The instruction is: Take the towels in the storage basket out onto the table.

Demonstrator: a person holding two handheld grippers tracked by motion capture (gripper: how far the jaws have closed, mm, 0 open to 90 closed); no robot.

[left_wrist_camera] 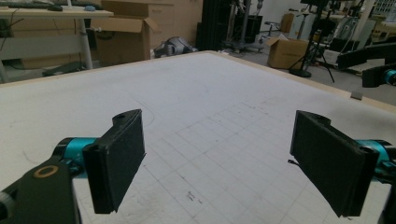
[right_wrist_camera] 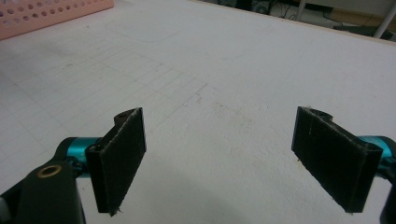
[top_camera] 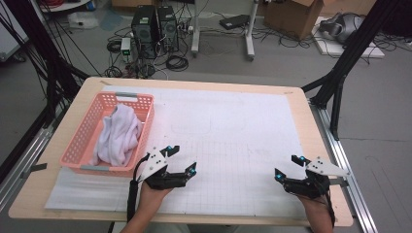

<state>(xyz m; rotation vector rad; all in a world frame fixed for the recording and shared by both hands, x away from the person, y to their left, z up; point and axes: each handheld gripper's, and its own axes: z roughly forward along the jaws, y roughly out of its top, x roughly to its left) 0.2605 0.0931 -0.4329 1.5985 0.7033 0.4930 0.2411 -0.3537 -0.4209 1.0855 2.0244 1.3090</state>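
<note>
A pink plastic basket stands at the table's left side with a crumpled white towel inside it. My left gripper rests just right of the basket's near corner, open, with nothing between its black pads. My right gripper sits near the table's front right, also open and empty, its pads spread wide over the white mat. The basket's pink wall shows at the top left of the right gripper view. Far off in the left gripper view, the right gripper shows at the right edge.
A white gridded mat covers most of the wooden table. Beyond the table are computer towers, cables, cardboard boxes and black frame legs. Open mat lies between the two grippers.
</note>
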